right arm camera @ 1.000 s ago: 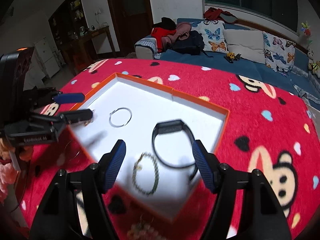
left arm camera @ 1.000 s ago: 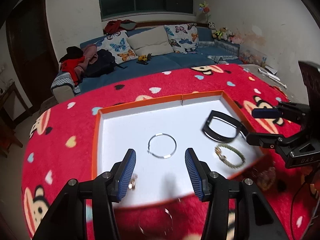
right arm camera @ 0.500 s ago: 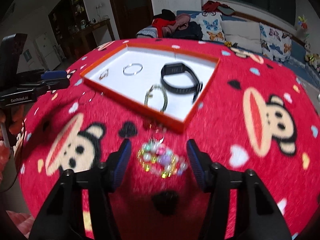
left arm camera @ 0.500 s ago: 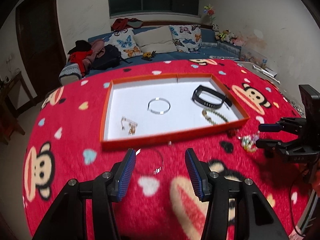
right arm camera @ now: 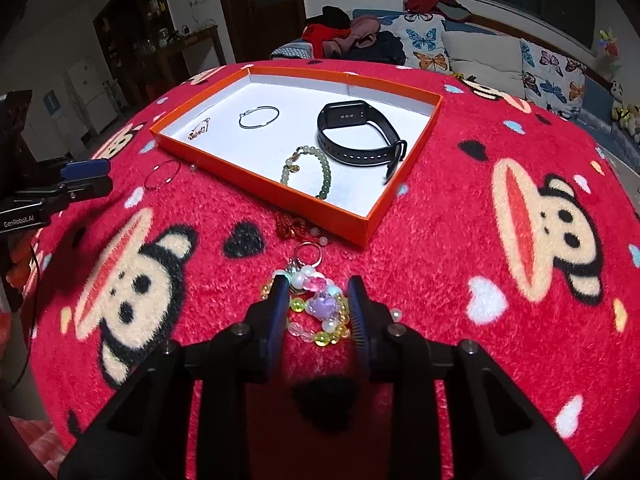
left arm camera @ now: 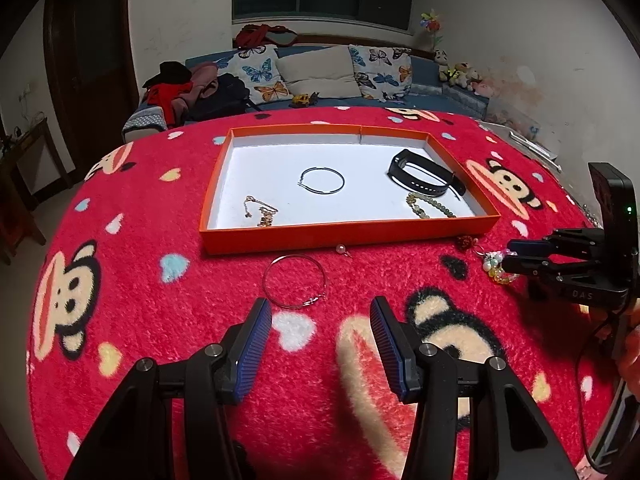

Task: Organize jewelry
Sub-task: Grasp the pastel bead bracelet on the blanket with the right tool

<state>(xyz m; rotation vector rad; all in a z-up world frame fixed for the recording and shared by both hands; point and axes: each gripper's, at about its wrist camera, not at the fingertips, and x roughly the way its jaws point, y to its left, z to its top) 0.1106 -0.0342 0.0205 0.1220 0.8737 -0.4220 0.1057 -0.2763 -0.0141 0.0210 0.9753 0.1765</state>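
An orange tray (left arm camera: pixel 348 232) (right arm camera: pixel 256 184) holds a silver hoop (left arm camera: pixel 322 180), a black watch band (left arm camera: pixel 424 176) (right arm camera: pixel 356 136), a green bead bracelet (left arm camera: pixel 430 206) (right arm camera: pixel 316 172) and a gold chain (left arm camera: pixel 260 210). A thin wire bangle (left arm camera: pixel 296 282) (right arm camera: pixel 162 174) lies on the red cloth just ahead of my open left gripper (left arm camera: pixel 320 320). My right gripper (right arm camera: pixel 318 304) (left arm camera: pixel 516 256) straddles a colourful bead bracelet (right arm camera: pixel 316 304) on the cloth, jaws narrowed around it. A red knotted charm (right arm camera: pixel 292 226) and a small ring (right arm camera: pixel 308 254) lie nearby.
The red monkey-print cloth (left arm camera: pixel 140 280) covers a round table. A small pearl stud (left arm camera: pixel 341 249) lies by the tray's front wall. A blue sofa (left arm camera: pixel 320 92) with butterfly cushions stands behind; a dark door (right arm camera: pixel 260 4) and cabinets are at the left.
Both grippers pulled back from over the tray to the cloth in front of it. The right gripper lowered over the colourful bead bracelet and its jaws narrowed around it.
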